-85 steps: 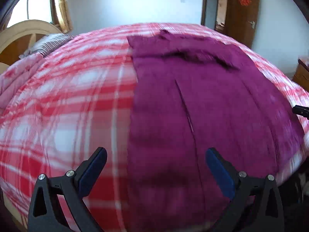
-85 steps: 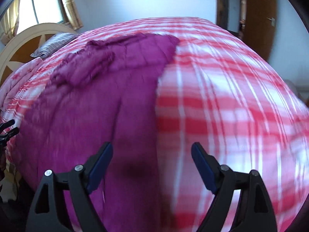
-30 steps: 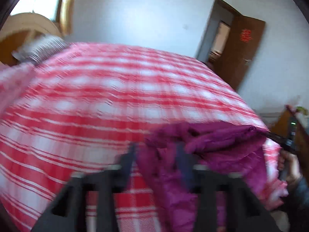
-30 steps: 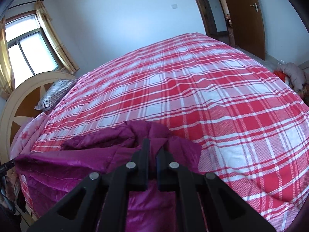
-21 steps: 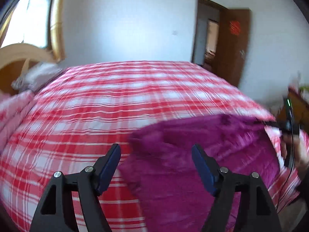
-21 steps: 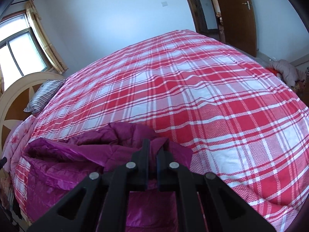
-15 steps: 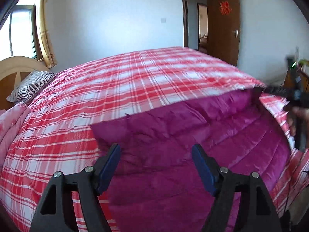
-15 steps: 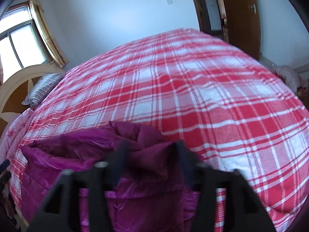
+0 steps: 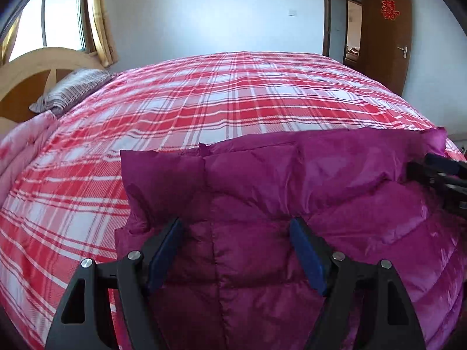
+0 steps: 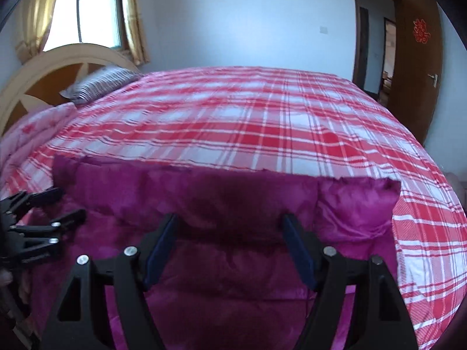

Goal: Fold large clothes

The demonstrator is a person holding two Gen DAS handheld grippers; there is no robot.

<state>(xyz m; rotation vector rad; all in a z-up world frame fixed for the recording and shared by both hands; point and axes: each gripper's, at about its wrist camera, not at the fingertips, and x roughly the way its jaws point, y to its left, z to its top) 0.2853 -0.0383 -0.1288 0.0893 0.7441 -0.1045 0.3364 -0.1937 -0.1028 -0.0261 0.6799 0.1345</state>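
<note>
folded magenta jacket [image 9: 292,175] cut off below, left claw [image 9: 236,250] and right claw [image 10: 229,248] released, just opened

Both grippers are held low and tilted downward, side by side. The left gripper [image 9: 235,248] has its two black fingers spread wide, the blue pads [image 9: 306,258] facing each other with nothing pinched between them; its jaws have just been opening. The right gripper [image 10: 229,246] stands the same way, jaws apart, pads [image 10: 297,252] clear of any grip, and its jaws too have just been opening from fully closed. From the right gripper's camera the left gripper shows at the left edge with its fingers parted. At that same edge a bit of the person's hand [image 10: 4,277] shows, blurred.
</note>
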